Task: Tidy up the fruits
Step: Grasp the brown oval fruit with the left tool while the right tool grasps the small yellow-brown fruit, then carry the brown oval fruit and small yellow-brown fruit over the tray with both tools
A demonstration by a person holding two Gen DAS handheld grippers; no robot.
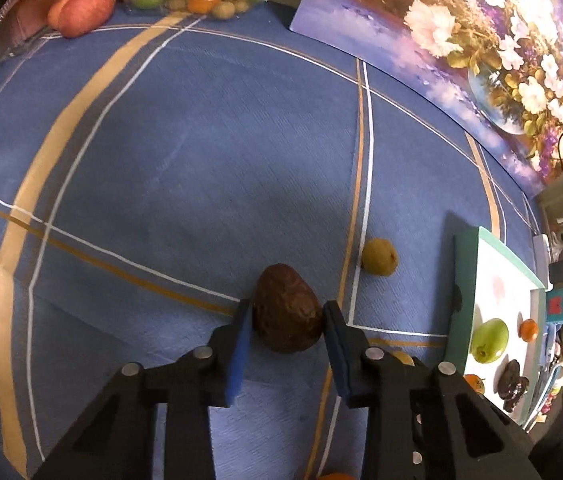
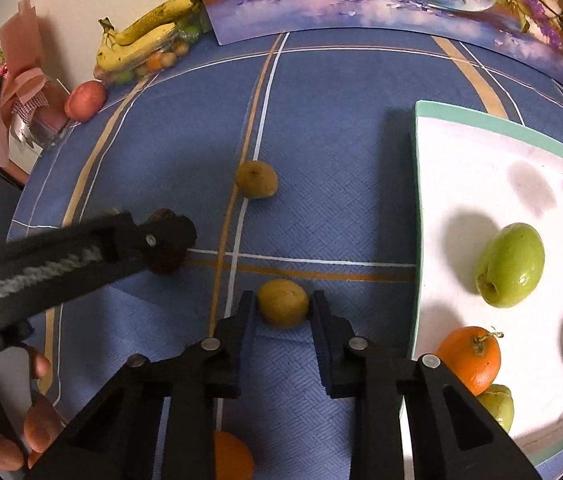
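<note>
Blue checked tablecloth (image 2: 321,140) fills the table; the white tray (image 2: 481,184) sits at its right edge, green apple (image 2: 510,265) aboard. Left gripper (image 1: 286,320) clamped on the brown avocado (image 1: 286,308) mid-cloth; right gripper (image 2: 282,308) pinches a small yellow-brown fruit (image 2: 282,302) near the tray's left rim.

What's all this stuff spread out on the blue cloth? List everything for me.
brown fruit: one, dark brown, clamped in left tongs
yellow-green fruit: one, clamped in right tongs
second yellow-green fruit: one, loose on cloth
tray: one, white with green rim, on the right
green apple: one, on tray
orange: one, at the tray's near edge
bananas: bunch, yellow, far corner
red apple: one, beside bananas
tablecloth: one, blue, striped
left tongs: black, shut
right tongs: black, shut
</note>
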